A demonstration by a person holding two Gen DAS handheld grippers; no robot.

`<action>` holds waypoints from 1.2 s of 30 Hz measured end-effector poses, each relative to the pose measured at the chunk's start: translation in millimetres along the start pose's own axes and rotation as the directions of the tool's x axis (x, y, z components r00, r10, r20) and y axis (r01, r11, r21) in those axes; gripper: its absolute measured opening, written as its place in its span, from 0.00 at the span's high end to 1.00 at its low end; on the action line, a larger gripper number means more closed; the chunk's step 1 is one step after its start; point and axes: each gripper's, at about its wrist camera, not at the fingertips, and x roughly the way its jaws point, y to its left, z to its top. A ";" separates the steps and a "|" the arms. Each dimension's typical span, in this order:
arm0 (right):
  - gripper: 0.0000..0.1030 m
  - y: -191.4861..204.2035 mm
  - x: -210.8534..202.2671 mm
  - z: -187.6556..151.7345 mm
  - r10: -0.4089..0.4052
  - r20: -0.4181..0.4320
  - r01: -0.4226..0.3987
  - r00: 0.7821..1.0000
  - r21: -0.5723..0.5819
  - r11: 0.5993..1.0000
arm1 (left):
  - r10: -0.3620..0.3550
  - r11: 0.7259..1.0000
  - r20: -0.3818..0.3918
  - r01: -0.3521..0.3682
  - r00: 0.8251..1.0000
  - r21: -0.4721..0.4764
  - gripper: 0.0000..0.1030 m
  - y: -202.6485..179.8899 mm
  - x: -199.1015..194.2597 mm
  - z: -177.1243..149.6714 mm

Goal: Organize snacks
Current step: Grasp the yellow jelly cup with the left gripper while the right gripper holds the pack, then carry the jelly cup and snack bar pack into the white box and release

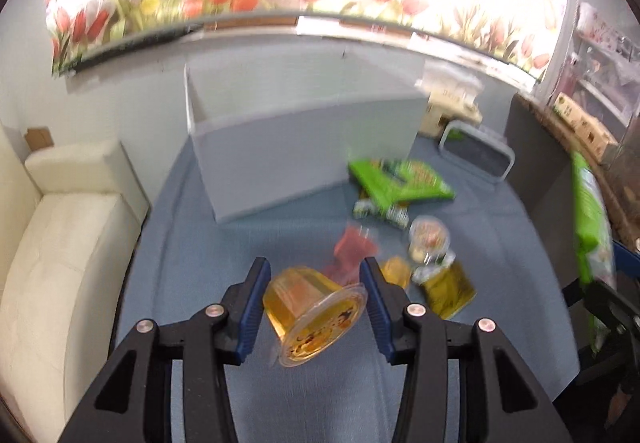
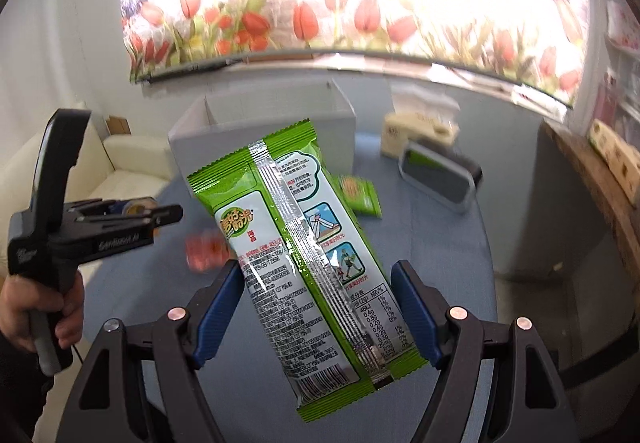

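Left wrist view: the left hand-held gripper [image 1: 314,293] has its blue pads clamped partway closed on a clear round plastic cup of orange jelly [image 1: 310,313], tipped on its side with the printed foil lid facing the lower middle of the frame, lifted clear of the blue desk [image 1: 224,243]. Beyond it, centre frame, a blurred red packet [image 1: 354,249], a smaller yellow jelly cup [image 1: 396,271], a clear round cup with a pale lid [image 1: 430,237], a gold foil packet [image 1: 450,289] and a flat green snack bag [image 1: 400,183] lie scattered on the desk. A white open-topped box [image 1: 304,147] stands behind them, upper centre. Right wrist view now: the right hand-held gripper [image 2: 318,293] stands wide, its pads pressing the side edges of a long green and white snack bag [image 2: 296,263], back seam up, held above the desk in the middle of the frame. At the left edge, a person's hand [image 2: 24,313] grips the black handle of the other hand-held gripper. A grey-framed basket [image 2: 438,177] sits upper right.
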 end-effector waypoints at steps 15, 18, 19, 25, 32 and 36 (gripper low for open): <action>0.22 14.5 115.6 175.9 0.012 0.012 -0.011 1.000 -0.047 0.999 | -0.019 0.999 0.099 0.022 0.995 -0.034 0.50 35.8 12.7 164.6; 0.22 14.4 148.0 199.4 0.029 -0.018 -0.030 0.999 -0.045 0.999 | 0.020 0.999 0.074 -0.017 0.997 -0.046 0.50 48.5 34.6 183.1; 0.22 15.6 158.6 205.0 0.014 -0.030 -0.016 0.999 -0.058 0.998 | 0.027 0.999 0.067 -0.024 0.997 -0.048 0.50 53.8 43.3 189.0; 0.22 13.6 203.2 223.2 0.011 -0.075 -0.014 0.997 -0.042 0.999 | 0.046 0.997 0.010 -0.045 0.999 -0.062 0.50 71.6 89.7 207.0; 0.18 18.1 212.9 222.2 0.029 -0.077 -0.033 0.997 -0.056 0.998 | 0.067 0.997 -0.004 -0.067 0.998 -0.032 0.33 71.2 102.0 208.6; 0.12 22.7 215.8 218.9 -0.034 -0.091 0.024 0.995 -0.103 0.994 | 0.077 0.996 0.008 -0.077 0.997 -0.035 0.05 73.9 101.3 207.9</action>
